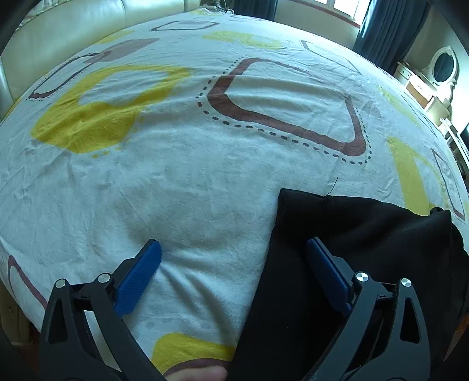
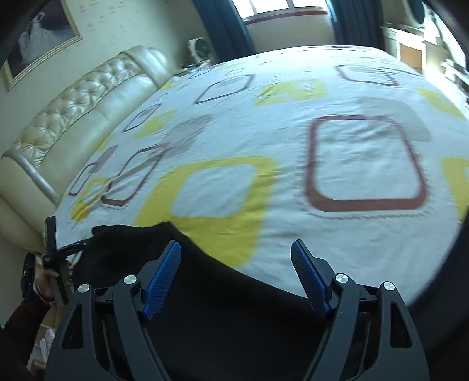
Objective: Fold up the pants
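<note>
Black pants [image 1: 337, 258] lay bunched at the near edge of the bed [image 1: 205, 164], seemingly not yet folded. Left tool [image 1: 234, 249] and right tool [image 2: 236, 249] both gaped wide, gripping nothing.

The pants [image 1: 351, 249] lie on the bed sheet [image 1: 205, 181] at its near edge, with the open stretch of the bed beyond them. The left gripper [image 1: 234, 263] hangs over their left border, one finger above the sheet, the other above the cloth. The right gripper [image 2: 236, 263] is over the pants too. The padded headboard [image 2: 73, 117] runs along the bed's left side, the window [image 2: 281, 8] stands behind the far edge
</note>
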{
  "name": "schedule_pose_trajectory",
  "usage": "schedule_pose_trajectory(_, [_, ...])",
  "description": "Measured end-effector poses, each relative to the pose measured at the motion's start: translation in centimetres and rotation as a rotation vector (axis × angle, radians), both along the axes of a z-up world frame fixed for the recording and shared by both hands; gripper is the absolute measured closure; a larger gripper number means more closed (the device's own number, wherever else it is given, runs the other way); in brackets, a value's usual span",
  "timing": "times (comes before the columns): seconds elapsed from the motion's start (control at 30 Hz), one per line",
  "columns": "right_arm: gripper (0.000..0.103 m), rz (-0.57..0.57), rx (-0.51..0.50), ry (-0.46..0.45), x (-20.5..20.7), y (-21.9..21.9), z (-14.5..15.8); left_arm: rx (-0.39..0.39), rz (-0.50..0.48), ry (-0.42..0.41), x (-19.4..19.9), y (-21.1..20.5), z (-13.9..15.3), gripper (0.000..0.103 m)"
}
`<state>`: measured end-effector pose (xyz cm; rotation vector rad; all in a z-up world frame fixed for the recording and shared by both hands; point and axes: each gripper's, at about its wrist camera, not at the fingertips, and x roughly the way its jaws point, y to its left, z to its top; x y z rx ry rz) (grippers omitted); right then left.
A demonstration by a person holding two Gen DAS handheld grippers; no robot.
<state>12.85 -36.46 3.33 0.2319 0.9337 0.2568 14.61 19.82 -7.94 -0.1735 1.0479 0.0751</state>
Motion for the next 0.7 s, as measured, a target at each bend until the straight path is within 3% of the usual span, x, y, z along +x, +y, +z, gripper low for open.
schedule_pose_trajectory(0.13, [0.027, -0.317, -0.066, 0.019, -5.2, -13.6, -0.1, -0.005, -0.030, 0.041, 0.5, 0.1, -0.3, 0.003])
schedule_pose_trajectory(0.27, [0.026, -0.662, -0.112, 0.087, -11.2, -26.5, -2.4, 0.017, -0.031, 0.050, 0.8, -0.2, -0.4, 0.002])
schedule_pose_trajectory(0.37, [0.026, -0.773, -0.040, 0.150, -13.7, -32.8, -5.3, 0.031, -0.014, 0.039, 0.7, -0.4, -0.4, 0.002])
schedule_pose_trajectory(0.47, [0.027, -0.701, 0.155, 0.166, -13.7, -34.9, -8.3, 0.038, 0.002, 0.027, 0.6, -0.5, -0.4, 0.002])
schedule_pose_trajectory(0.5, [0.031, -0.675, 0.161, 0.199, -13.2, -35.0, -9.2, 0.040, 0.008, 0.022, 0.5, -0.5, -0.4, 0.002])
schedule_pose_trajectory(0.57, [0.069, -0.644, -0.012, 0.227, -12.1, -33.8, -9.2, 0.040, 0.028, 0.012, 0.3, -0.6, -0.3, 0.002])
schedule_pose_trajectory(0.6, [0.081, -0.640, -0.040, 0.213, -12.0, -33.7, -8.8, 0.041, 0.038, 0.007, 0.2, -0.6, -0.3, 0.002])
schedule_pose_trajectory(0.63, [0.086, -0.660, -0.050, 0.193, -12.3, -33.8, -8.4, 0.042, 0.049, 0.003, 0.1, -0.6, -0.3, 0.002])
schedule_pose_trajectory(0.7, [0.086, -0.702, -0.025, 0.179, -12.9, -35.0, -8.6, 0.043, 0.066, -0.005, -0.1, -0.7, -0.3, 0.002])
